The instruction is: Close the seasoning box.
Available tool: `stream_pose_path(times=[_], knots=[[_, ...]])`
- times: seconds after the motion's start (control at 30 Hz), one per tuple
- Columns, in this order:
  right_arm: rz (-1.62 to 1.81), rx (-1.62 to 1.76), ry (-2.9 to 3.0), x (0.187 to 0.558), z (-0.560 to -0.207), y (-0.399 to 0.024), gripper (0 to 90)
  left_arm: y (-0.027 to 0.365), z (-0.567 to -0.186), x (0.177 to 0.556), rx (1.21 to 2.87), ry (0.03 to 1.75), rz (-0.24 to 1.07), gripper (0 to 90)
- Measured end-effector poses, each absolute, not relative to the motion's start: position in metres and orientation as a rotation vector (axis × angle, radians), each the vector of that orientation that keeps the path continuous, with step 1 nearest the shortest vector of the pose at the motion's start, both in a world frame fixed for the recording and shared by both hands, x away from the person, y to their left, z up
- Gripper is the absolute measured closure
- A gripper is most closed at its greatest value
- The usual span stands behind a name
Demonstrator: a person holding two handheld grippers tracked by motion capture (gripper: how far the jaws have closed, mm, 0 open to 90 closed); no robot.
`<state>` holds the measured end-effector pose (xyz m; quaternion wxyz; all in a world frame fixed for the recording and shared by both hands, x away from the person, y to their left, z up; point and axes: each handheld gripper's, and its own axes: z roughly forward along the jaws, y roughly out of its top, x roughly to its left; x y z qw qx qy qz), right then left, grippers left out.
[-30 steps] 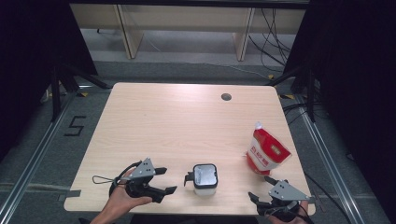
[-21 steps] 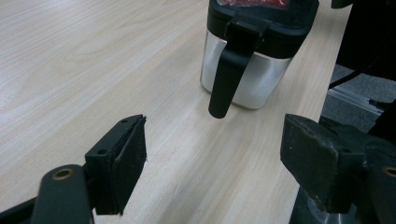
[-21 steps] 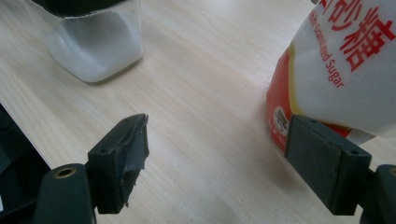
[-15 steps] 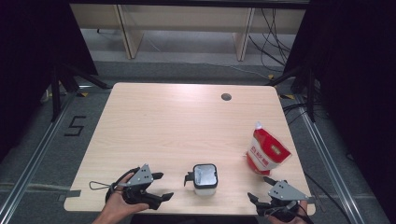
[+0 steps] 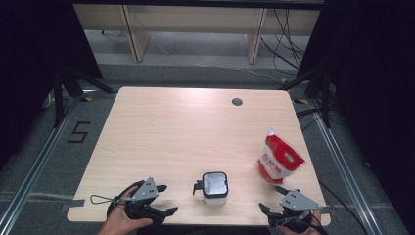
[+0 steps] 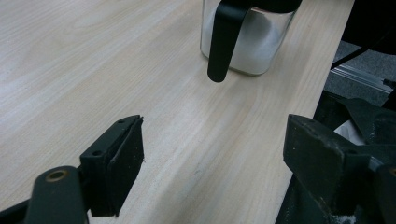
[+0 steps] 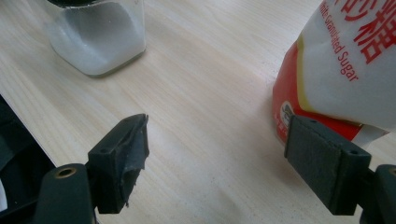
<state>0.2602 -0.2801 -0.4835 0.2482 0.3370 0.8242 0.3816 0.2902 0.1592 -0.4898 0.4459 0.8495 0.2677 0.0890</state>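
A clear glass jar with a black handle and white sugar inside stands near the table's front edge. It also appears in the left gripper view as the jar ahead, and at the upper left of the right gripper view as the jar. A red and white sugar pouch stands upright at the right; the pouch is close to my right jaws. My left gripper is open at the front left, empty. My right gripper is open at the front right, empty.
The light wooden table has a round cable hole at the back right. Metal rails and cables run on the floor around it, with shelving legs behind.
My left gripper has drawn back toward the front edge and a little to the left. The right gripper, jar and pouch have stayed put.
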Motion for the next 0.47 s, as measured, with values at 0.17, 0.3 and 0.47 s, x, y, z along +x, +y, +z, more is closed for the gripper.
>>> stream_pose_path(times=[0.17, 0.3, 0.47], knots=[[1.034, 0.913, 2.250, 0.2609, -0.4845, -0.2802, 22.4, 0.1595, -0.4911, 0.2916, 2.099, 0.664, 0.230, 19.7], [1.030, 0.919, 2.255, 0.2611, -0.4851, -0.2802, 22.1, 0.1598, -0.4917, 0.2919, 2.123, 0.661, 0.236, 19.6], [1.017, 0.934, 2.260, 0.2614, -0.4864, -0.2808, 22.0, 0.1584, -0.4936, 0.2915, 2.123, 0.669, 0.224, 19.6]])
